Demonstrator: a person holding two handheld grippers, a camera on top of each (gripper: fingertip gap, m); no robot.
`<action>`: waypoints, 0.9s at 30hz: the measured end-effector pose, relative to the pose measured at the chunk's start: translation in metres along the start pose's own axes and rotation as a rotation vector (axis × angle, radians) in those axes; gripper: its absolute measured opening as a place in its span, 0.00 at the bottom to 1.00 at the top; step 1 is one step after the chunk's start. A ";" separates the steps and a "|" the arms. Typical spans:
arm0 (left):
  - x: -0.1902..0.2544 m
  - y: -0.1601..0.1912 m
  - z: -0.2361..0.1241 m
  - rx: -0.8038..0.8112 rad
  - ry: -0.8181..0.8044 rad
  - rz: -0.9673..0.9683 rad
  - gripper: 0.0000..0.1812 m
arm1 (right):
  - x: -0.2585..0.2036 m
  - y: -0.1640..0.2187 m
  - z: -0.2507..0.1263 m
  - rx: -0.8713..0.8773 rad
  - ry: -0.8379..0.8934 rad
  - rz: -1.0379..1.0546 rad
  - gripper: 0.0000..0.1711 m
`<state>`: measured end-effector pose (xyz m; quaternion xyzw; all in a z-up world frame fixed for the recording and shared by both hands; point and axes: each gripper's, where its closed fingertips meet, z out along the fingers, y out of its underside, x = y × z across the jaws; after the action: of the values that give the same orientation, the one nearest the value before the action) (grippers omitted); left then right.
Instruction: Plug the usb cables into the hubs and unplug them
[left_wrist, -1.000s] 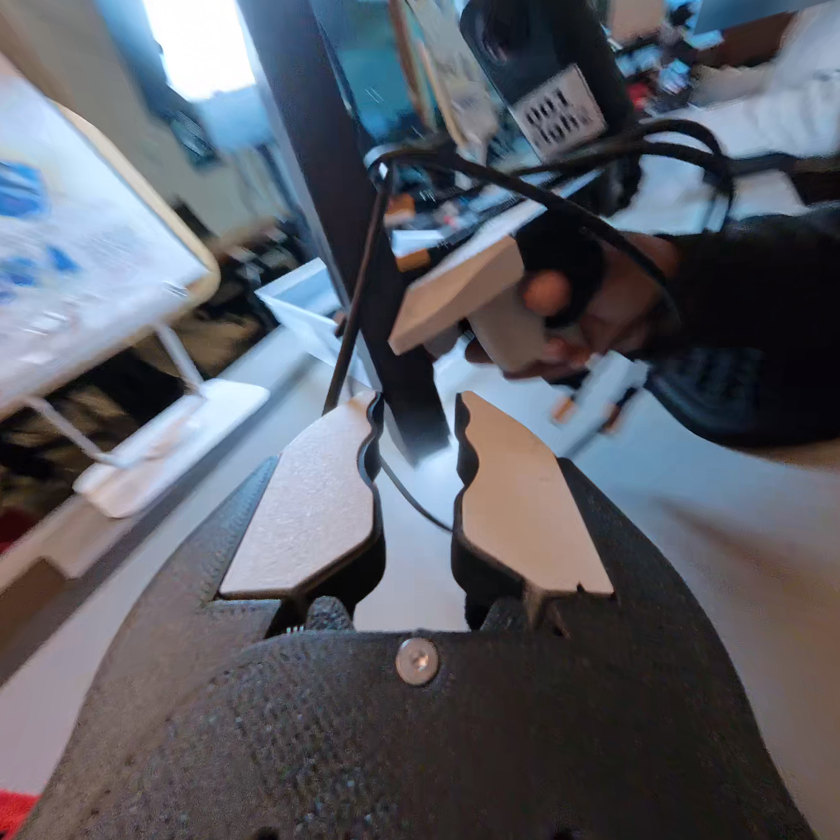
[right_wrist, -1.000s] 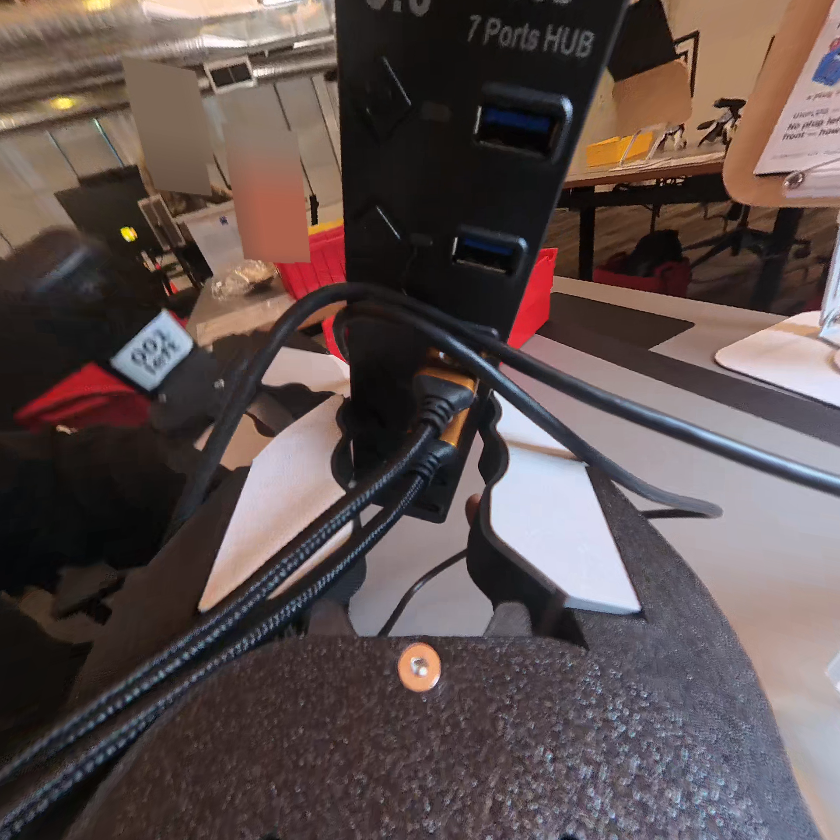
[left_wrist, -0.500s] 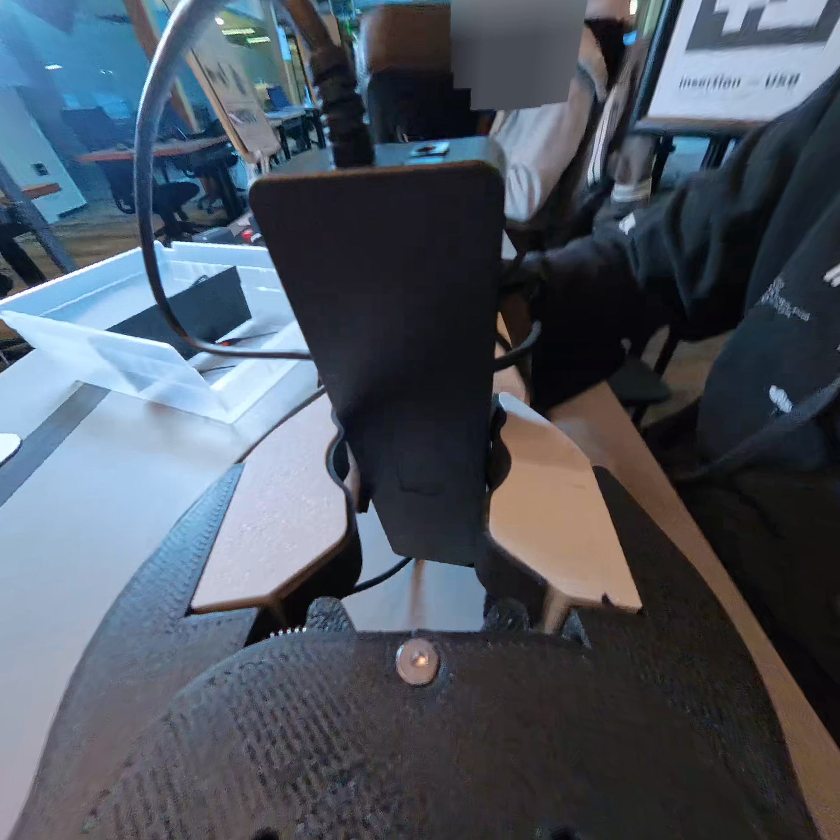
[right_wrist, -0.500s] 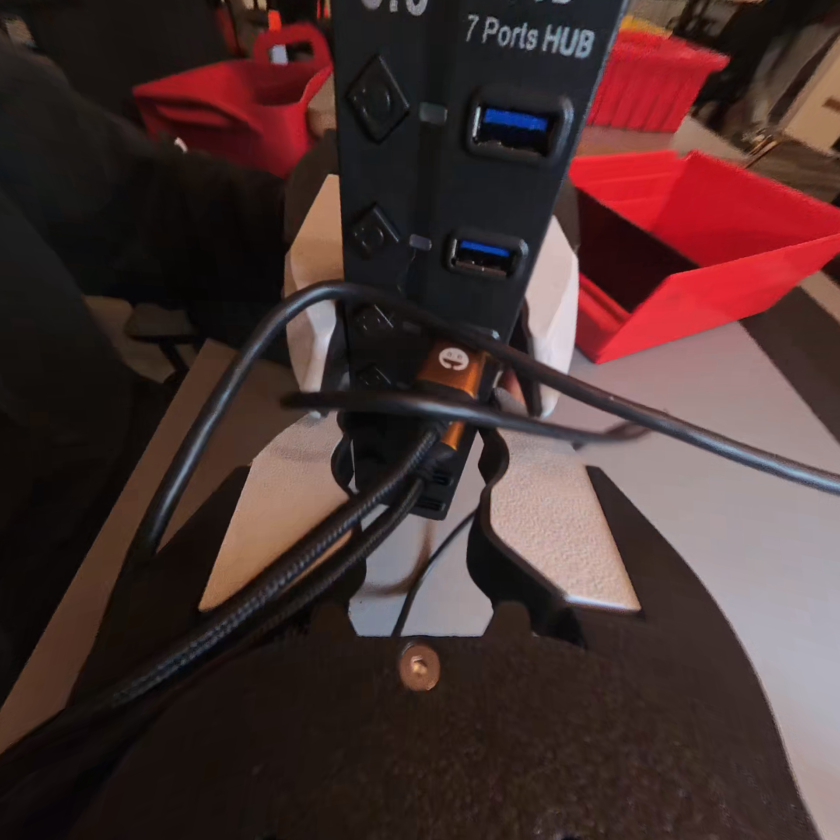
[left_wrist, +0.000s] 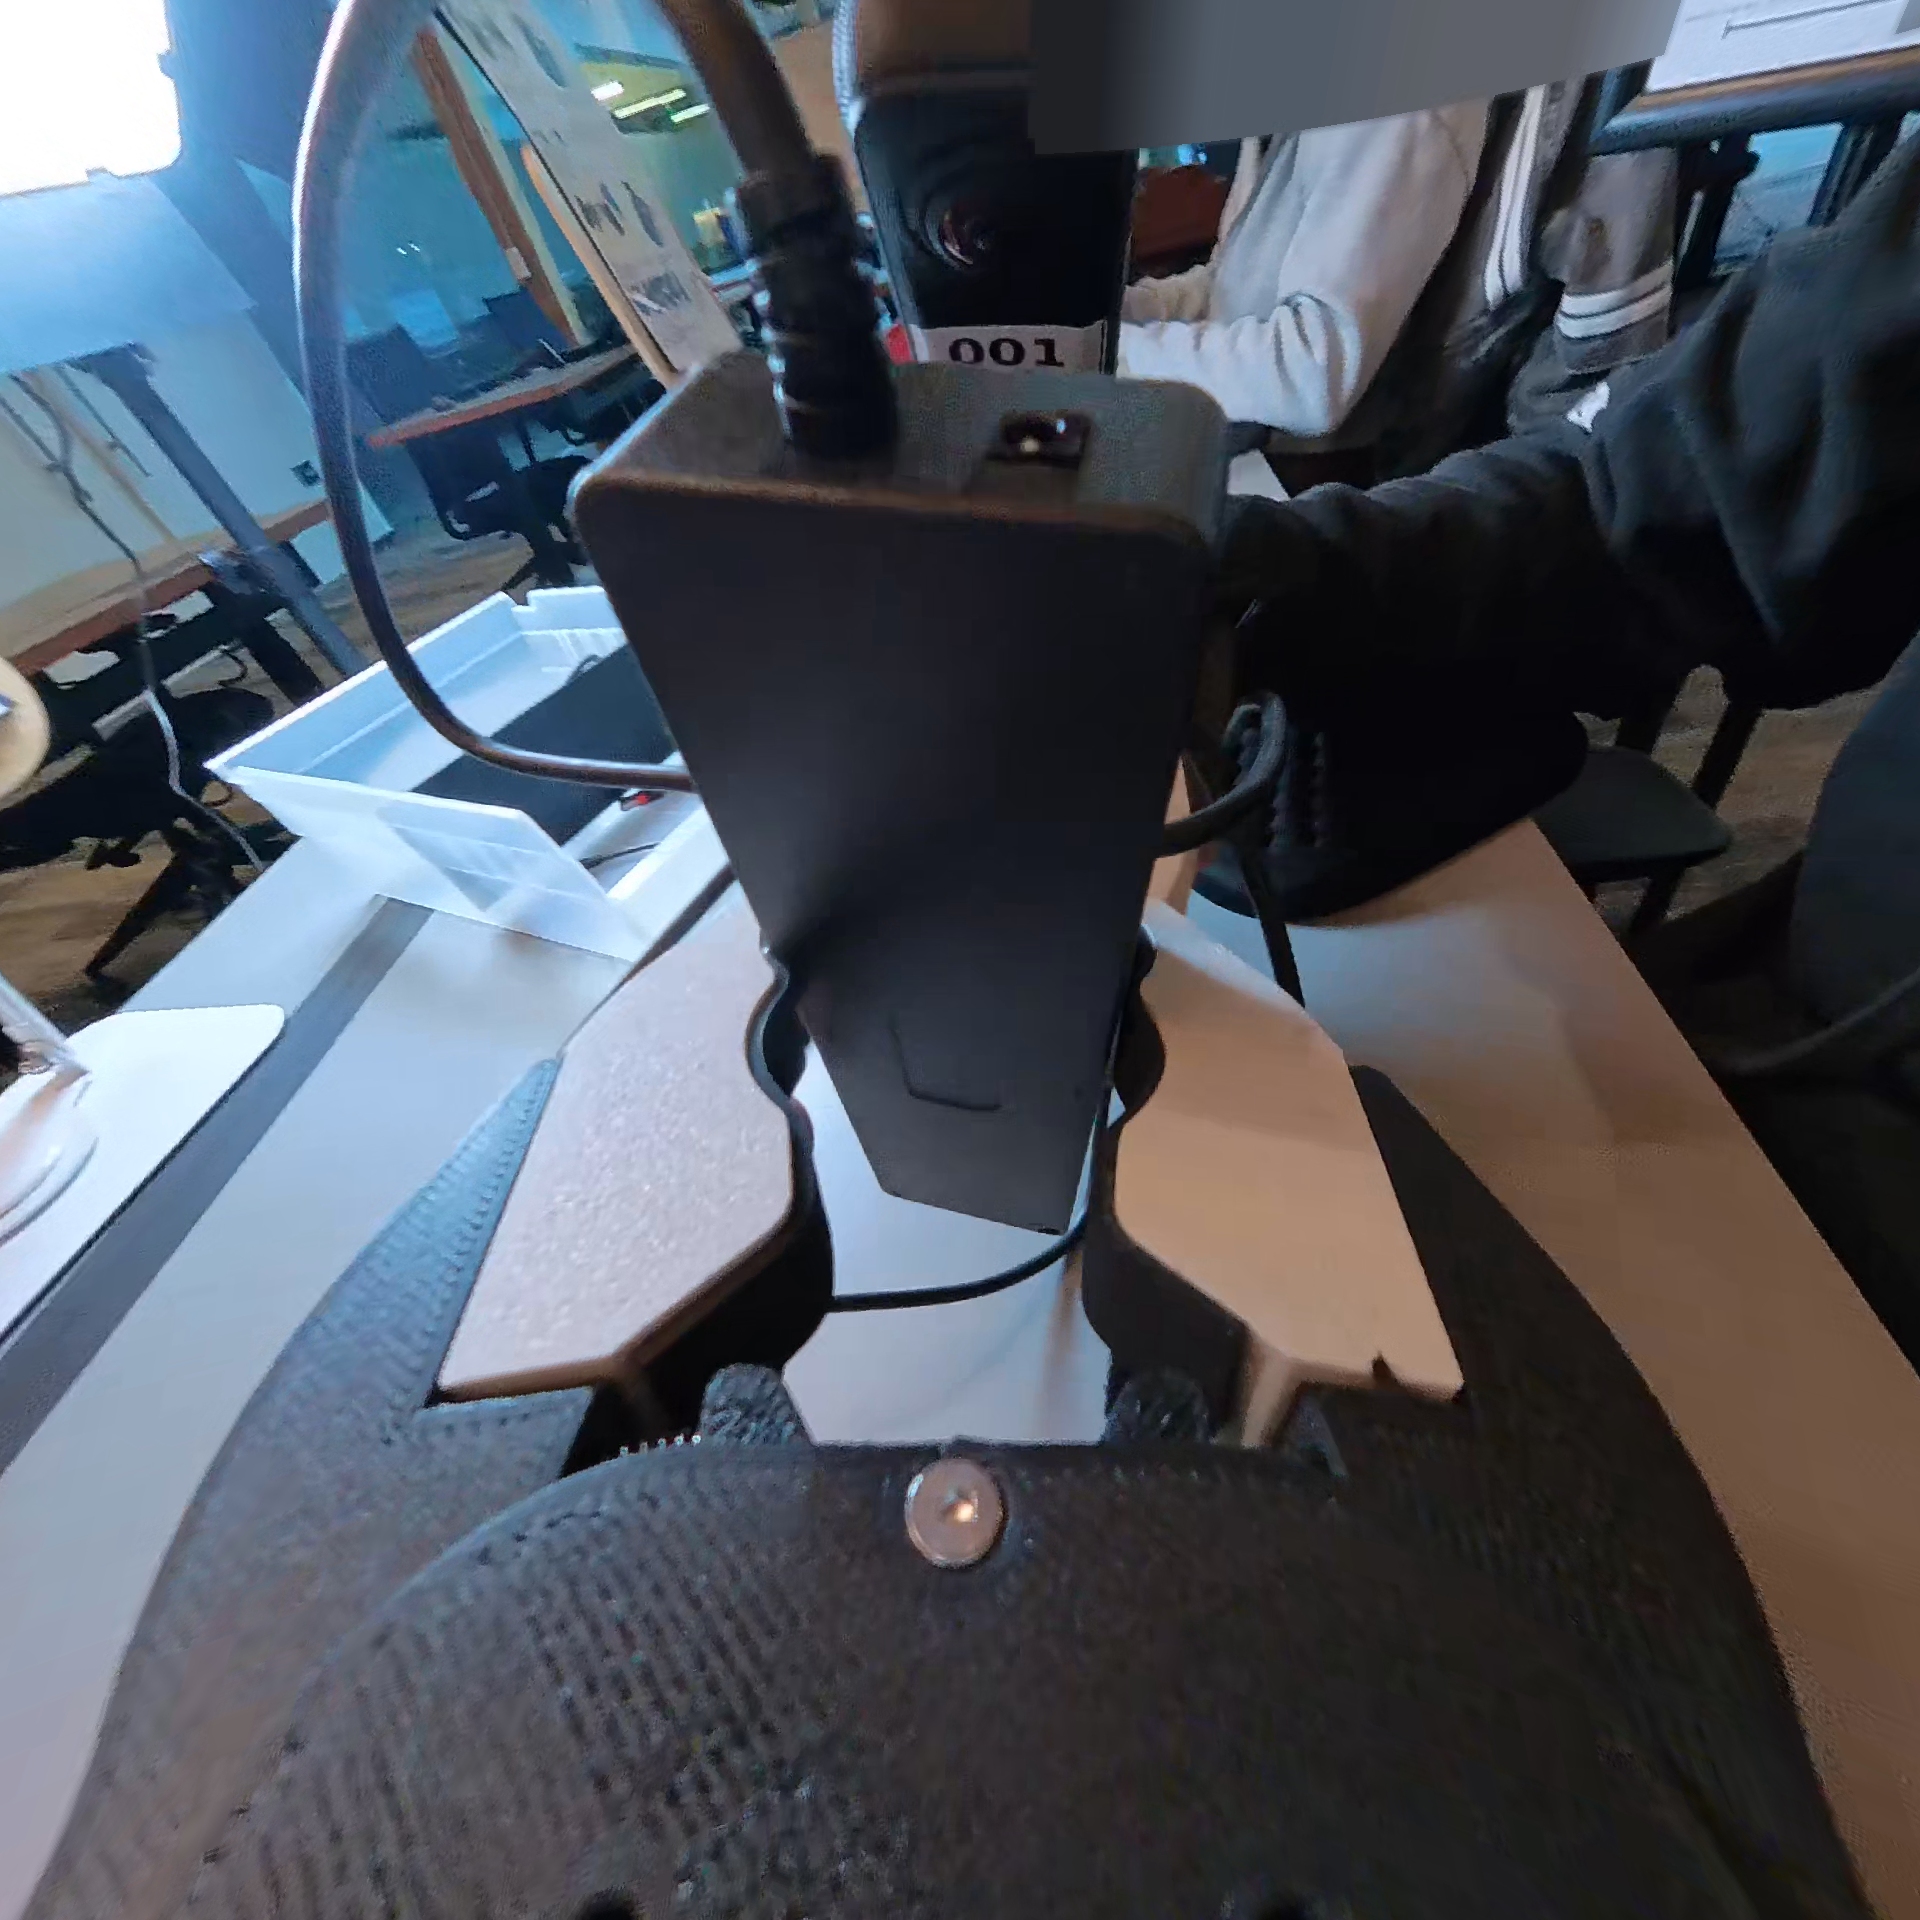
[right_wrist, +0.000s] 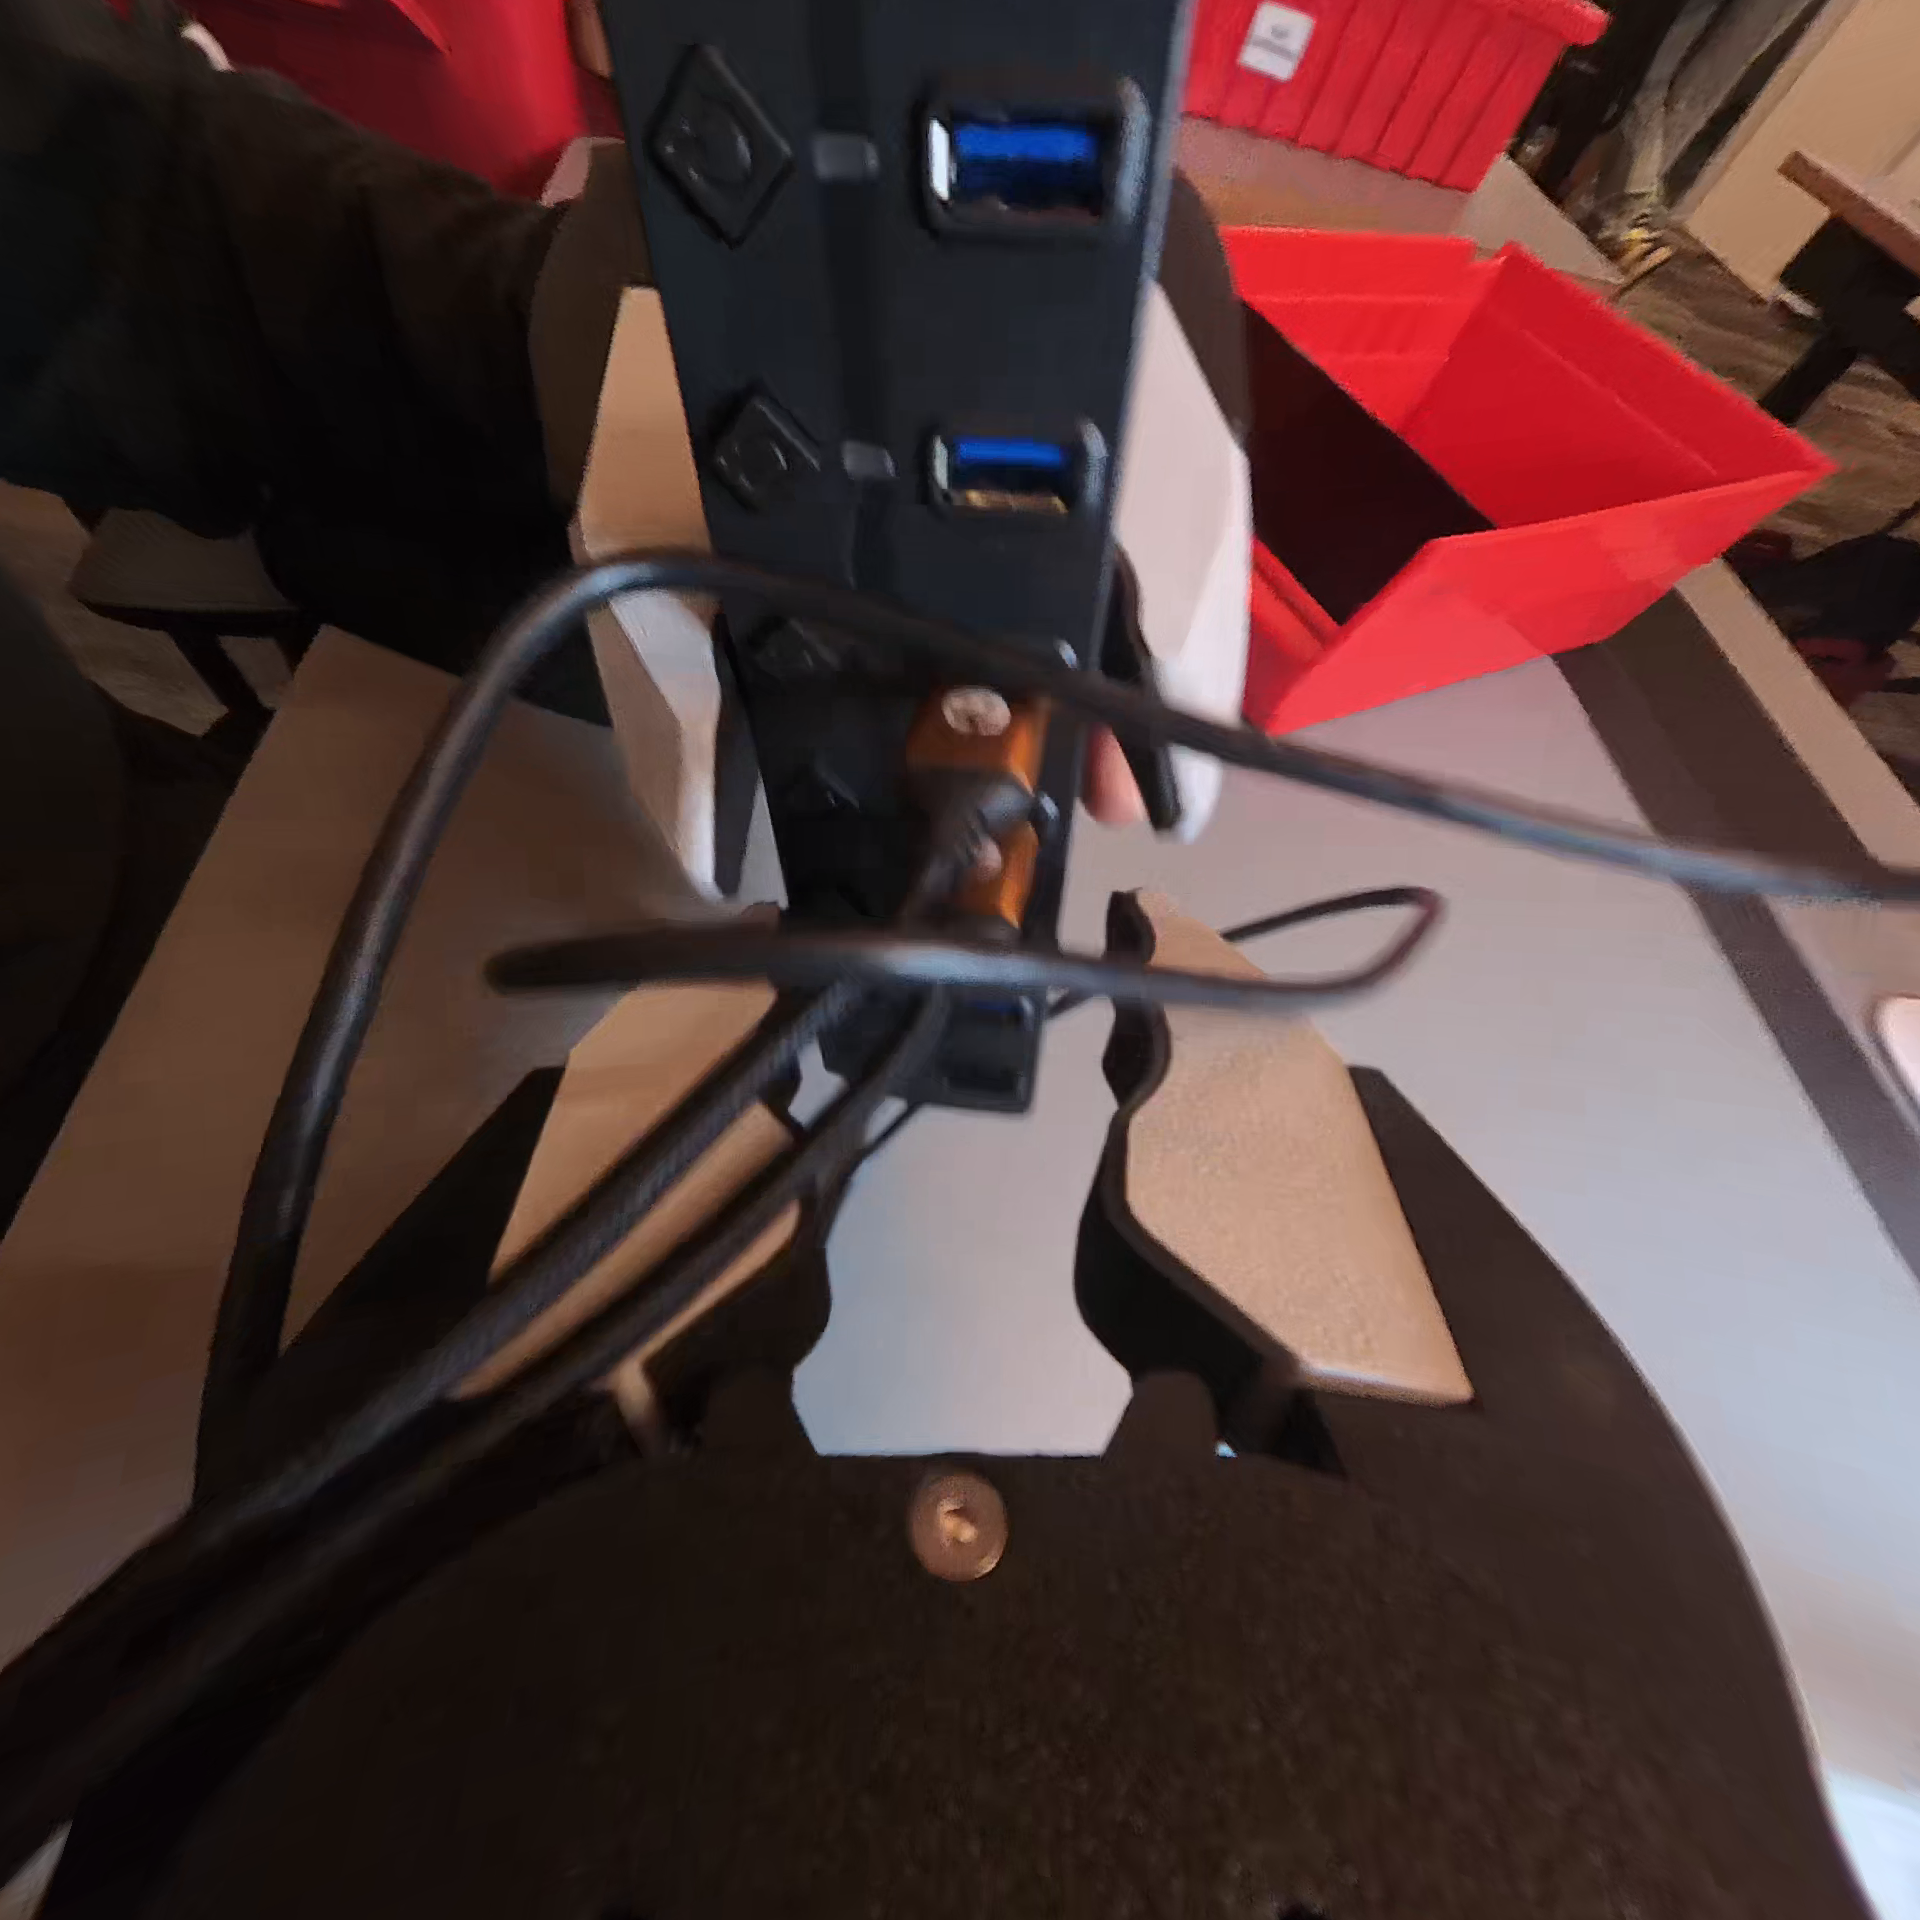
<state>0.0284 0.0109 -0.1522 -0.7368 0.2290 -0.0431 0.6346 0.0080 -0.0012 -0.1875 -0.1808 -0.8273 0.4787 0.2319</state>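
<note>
A black multi-port USB hub (left_wrist: 914, 779) stands upright between both grippers, above the table. My left gripper (left_wrist: 956, 1029) is shut on its lower part, against the plain back. In the right wrist view the hub's front (right_wrist: 894, 312) shows two empty blue ports (right_wrist: 1023, 166) and orange plugs (right_wrist: 977, 748) lower down, with black cables (right_wrist: 416, 790) looping across. My right gripper (right_wrist: 956, 1039) is around the hub's bottom end, with a small gap beside its right finger (right_wrist: 1143, 997); cables hide its left finger. The left gripper's white fingers (right_wrist: 644, 582) show behind the hub.
A red bin (right_wrist: 1507, 468) stands on the table to the right in the right wrist view. A white tray (left_wrist: 436, 727), a clear sign holder (left_wrist: 468, 852) and a white stand base (left_wrist: 125, 1070) lie left. The table edge (left_wrist: 1662, 1143) is on the right. A person's dark sleeve (left_wrist: 1558, 520) is close. Less than 4 cm separates the two grippers' tips.
My left gripper has closed on the hub, which it did not hold a second ago. The view has swung round. My right gripper has loosened and the hub's end sits farther out.
</note>
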 end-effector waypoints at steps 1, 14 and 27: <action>-0.003 -0.002 -0.004 0.009 -0.004 -0.008 0.32 | 0.012 0.002 -0.008 0.000 0.056 -0.001 0.34; 0.002 0.019 -0.006 -0.080 0.112 -0.114 0.32 | 0.053 -0.027 -0.078 0.078 0.369 -0.203 0.20; 0.009 0.044 0.004 -0.238 0.142 -0.166 0.32 | -0.028 -0.031 -0.036 -0.149 0.163 -0.475 0.14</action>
<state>0.0254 0.0065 -0.1974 -0.8182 0.2151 -0.1200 0.5195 0.0490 -0.0056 -0.1505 -0.0359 -0.8581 0.3326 0.3896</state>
